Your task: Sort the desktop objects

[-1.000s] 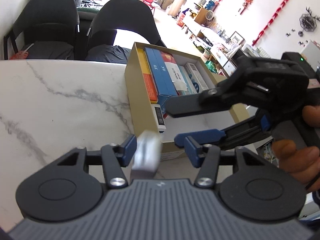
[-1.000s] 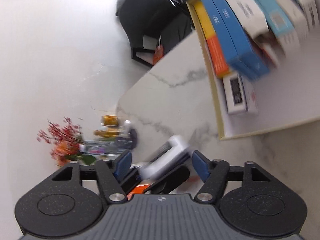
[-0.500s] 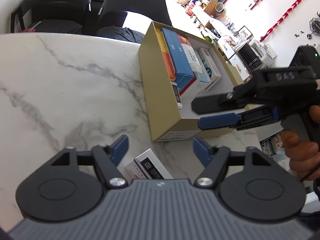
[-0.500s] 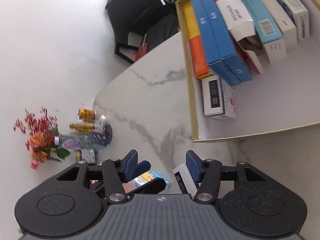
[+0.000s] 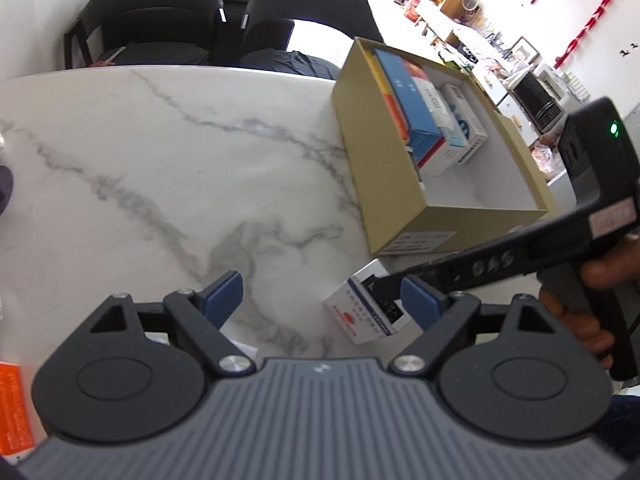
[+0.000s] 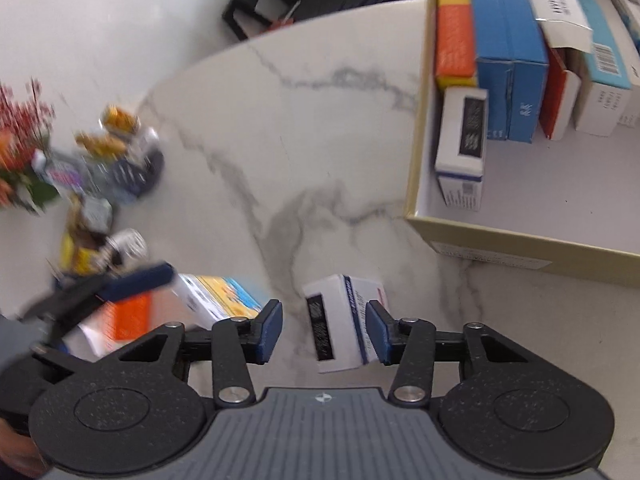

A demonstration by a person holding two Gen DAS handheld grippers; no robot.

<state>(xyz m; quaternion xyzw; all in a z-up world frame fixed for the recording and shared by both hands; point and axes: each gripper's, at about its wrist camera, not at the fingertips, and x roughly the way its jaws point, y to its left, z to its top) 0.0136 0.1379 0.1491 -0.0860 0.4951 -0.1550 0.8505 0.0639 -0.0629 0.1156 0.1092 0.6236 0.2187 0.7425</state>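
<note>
A small white box [image 6: 340, 320] with dark print lies on the marble table [image 5: 160, 160], just in front of the tan cardboard box [image 5: 384, 184]. My right gripper [image 6: 324, 332] straddles it with its jaws closing. The right pad is at the box's side, while a gap shows at the left pad. In the left wrist view the same white box [image 5: 360, 312] sits beside my right finger. My left gripper [image 5: 320, 302] hangs over bare marble, jaws opening, nothing between them. Inside the tan box [image 6: 520, 248] stand several cartons, including blue ones [image 6: 508, 40].
A yellow-and-blue carton [image 6: 224, 300] and an orange carton [image 6: 128, 316] lie at the left near my left gripper. Bottles [image 6: 112, 160] and flowers [image 6: 20, 140] crowd the table's far left. Black chairs [image 5: 160, 12] stand behind the table. A hand [image 5: 592, 280] holds the right gripper.
My left gripper opened, let go of the white box and drew away to the left. The right gripper swung down over the box and its jaws narrowed around it.
</note>
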